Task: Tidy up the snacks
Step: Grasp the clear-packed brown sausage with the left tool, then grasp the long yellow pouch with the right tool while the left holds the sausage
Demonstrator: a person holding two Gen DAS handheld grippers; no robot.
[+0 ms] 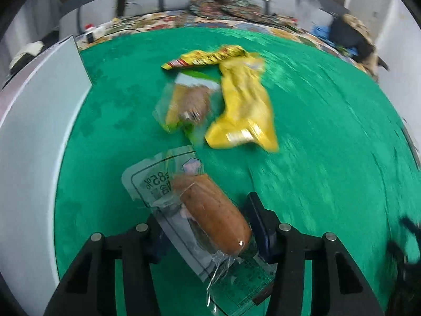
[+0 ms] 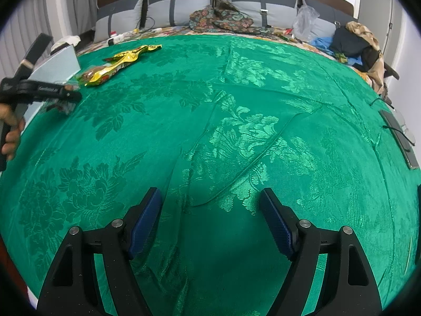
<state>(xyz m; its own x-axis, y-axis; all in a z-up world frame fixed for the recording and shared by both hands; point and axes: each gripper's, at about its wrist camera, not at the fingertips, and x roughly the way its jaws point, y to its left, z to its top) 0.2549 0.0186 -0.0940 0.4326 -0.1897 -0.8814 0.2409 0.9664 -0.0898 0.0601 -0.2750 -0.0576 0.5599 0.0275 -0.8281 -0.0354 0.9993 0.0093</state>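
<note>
A clear packet with a brown sausage [image 1: 210, 213] lies slanted between the fingers of my left gripper [image 1: 205, 218], and both blue pads press on it. Beyond it on the green bedspread [image 1: 329, 131] lie a yellow packet [image 1: 244, 105], a clear packet with a brown snack [image 1: 186, 102] and a yellow-red wrapper [image 1: 205, 58]. In the right wrist view my left gripper [image 2: 58, 97] is at the far left, held by a hand [image 2: 10, 134], near the gold packets [image 2: 118, 60]. My right gripper [image 2: 210, 197] stands open over bare bedspread [image 2: 236, 105], nothing between its fingers.
A pale grey-white box [image 1: 34, 121] stands along the bed's left edge, also seen as the box [image 2: 60, 63] behind my left gripper. Pillows, patterned clothes [image 2: 223, 18] and a plastic bag [image 2: 305, 21] line the headboard. A dark flat device with a cable [image 2: 400, 137] lies at the right edge.
</note>
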